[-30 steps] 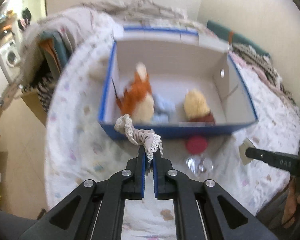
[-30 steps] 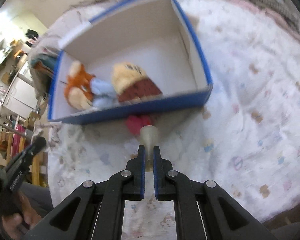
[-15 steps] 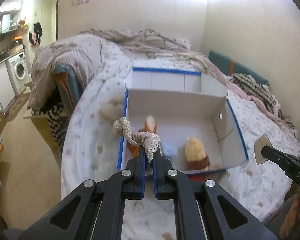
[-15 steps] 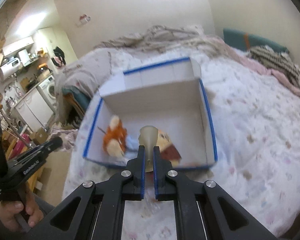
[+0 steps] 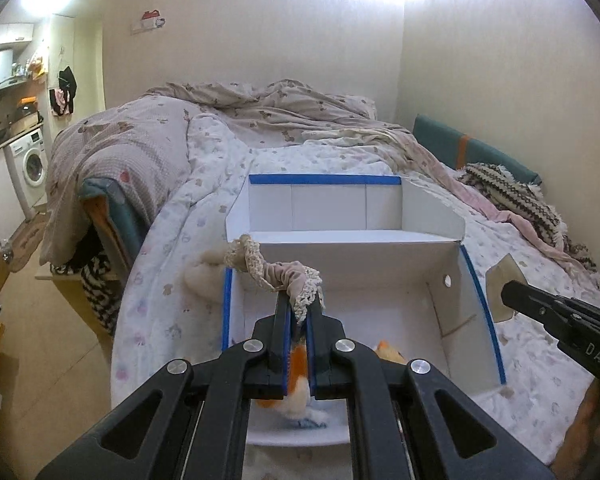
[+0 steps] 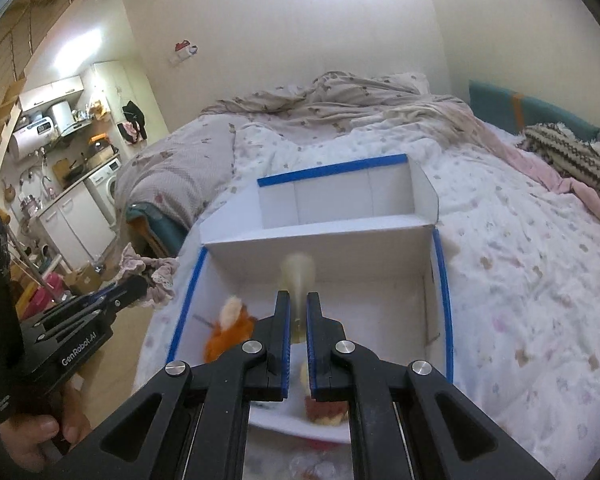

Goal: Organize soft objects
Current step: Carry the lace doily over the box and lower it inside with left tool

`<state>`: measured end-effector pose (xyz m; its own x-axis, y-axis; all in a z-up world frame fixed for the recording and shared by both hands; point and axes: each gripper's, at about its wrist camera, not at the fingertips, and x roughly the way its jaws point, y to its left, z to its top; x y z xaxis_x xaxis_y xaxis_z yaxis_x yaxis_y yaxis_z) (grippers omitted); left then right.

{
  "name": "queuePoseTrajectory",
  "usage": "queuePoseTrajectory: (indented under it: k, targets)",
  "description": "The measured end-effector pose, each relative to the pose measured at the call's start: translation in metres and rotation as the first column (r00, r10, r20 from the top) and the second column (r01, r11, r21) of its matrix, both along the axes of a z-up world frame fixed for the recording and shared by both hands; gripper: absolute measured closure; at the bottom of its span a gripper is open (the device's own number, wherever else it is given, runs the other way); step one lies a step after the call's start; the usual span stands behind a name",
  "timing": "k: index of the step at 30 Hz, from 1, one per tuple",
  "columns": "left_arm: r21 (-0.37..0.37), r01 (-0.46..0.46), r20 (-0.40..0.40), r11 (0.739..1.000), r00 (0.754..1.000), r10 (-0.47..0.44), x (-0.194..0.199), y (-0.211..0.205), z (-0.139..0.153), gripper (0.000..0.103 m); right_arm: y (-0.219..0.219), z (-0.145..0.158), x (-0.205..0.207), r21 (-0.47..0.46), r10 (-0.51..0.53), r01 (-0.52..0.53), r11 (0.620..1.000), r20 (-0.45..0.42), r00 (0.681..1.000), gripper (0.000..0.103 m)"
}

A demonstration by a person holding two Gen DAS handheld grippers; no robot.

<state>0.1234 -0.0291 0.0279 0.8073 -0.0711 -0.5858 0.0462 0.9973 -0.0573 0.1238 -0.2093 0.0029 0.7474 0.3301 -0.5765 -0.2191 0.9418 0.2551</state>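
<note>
So I've got my left gripper [image 5: 299, 312] pinching a beige lace-trimmed fabric scrunchie [image 5: 278, 274], and my right gripper [image 6: 299, 312] clamped on a pale translucent soft cone thing [image 6: 298, 278], both held above the white cardboard box with blue-taped edges [image 6: 443, 280]. An orange-and-cream plush toy [image 6: 230, 330] already sits inside, plus another one half hidden. I'd say mostly done; these two just need dropping in.

Right hand-held gripper [image 6: 298, 312] pinches a pale beige piece [image 6: 298, 276] above the blue-edged box [image 6: 442, 280]
</note>
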Motion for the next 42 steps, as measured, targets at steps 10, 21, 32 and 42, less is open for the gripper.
queuePoseTrajectory:
  k: [10, 21, 32, 42]
  targets:
    - [-0.004, 0.032, -0.08, 0.999, 0.996, -0.032, 0.055, -0.019, -0.062, 0.097, -0.017, -0.075, 0.049, 0.006, -0.03, 0.032, 0.999, -0.223, 0.974, 0.095]
    - [0.042, 0.069, -0.206, 0.997, 0.977, -0.059, 0.069, -0.036, -0.116, 0.097, -0.017, -0.122, 0.063, -0.089, -0.069, 0.038, 0.995, -0.385, 0.92, 0.094]
    - [0.037, 0.034, -0.256, 0.999, 0.966, -0.023, 0.075, -0.024, -0.131, 0.097, -0.019, -0.138, 0.068, -0.128, -0.096, 0.043, 0.991, -0.44, 0.893, 0.094]
    - [0.033, 0.05, -0.254, 0.998, 0.966, -0.04, 0.069, -0.025, -0.126, 0.079, -0.018, -0.121, 0.064, -0.075, -0.074, 0.049, 0.996, -0.372, 0.925, 0.037]
